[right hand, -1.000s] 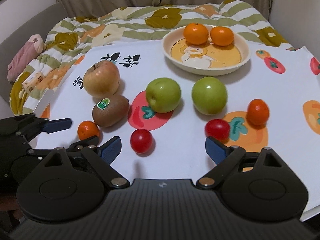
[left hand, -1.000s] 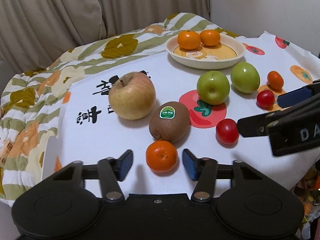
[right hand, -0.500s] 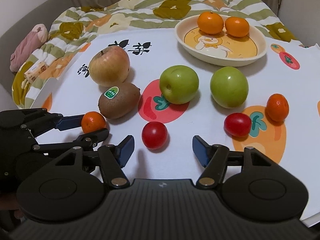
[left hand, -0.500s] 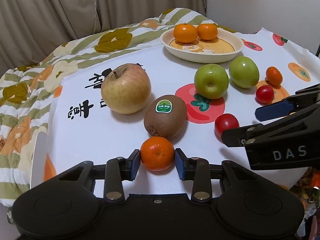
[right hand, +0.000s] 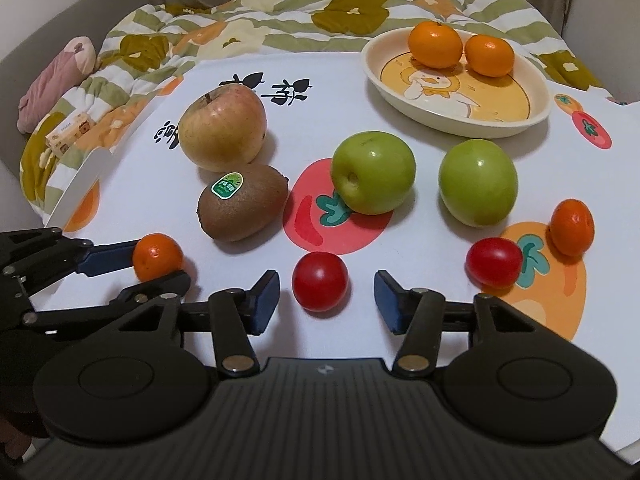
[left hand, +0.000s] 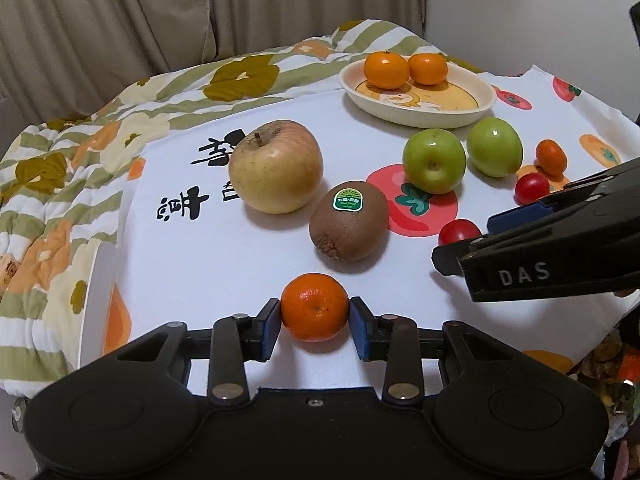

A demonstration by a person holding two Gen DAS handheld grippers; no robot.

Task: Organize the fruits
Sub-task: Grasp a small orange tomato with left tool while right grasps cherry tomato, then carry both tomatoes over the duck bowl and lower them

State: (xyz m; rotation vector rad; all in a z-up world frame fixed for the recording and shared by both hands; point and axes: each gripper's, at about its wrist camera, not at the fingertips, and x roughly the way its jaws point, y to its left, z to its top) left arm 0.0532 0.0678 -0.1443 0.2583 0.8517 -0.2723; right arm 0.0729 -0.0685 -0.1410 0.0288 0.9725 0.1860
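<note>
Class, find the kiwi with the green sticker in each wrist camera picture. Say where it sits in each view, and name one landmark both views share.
Left wrist view: the kiwi lies at centre, just beyond the mandarin gripped by the left gripper.
Right wrist view: the kiwi lies left of centre, in front of the red-yellow apple.
Shared landmark: the cream dish holding two mandarins, at the far side of the table.

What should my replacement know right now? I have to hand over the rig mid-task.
Left gripper: shut on a small mandarin, still low over the table.
Right gripper: open, fingers either side of a cherry tomato, not touching.
Done: two mandarins in the plate.
Left on the cloth: apple, kiwi, two green apples, second tomato, another small mandarin.
</note>
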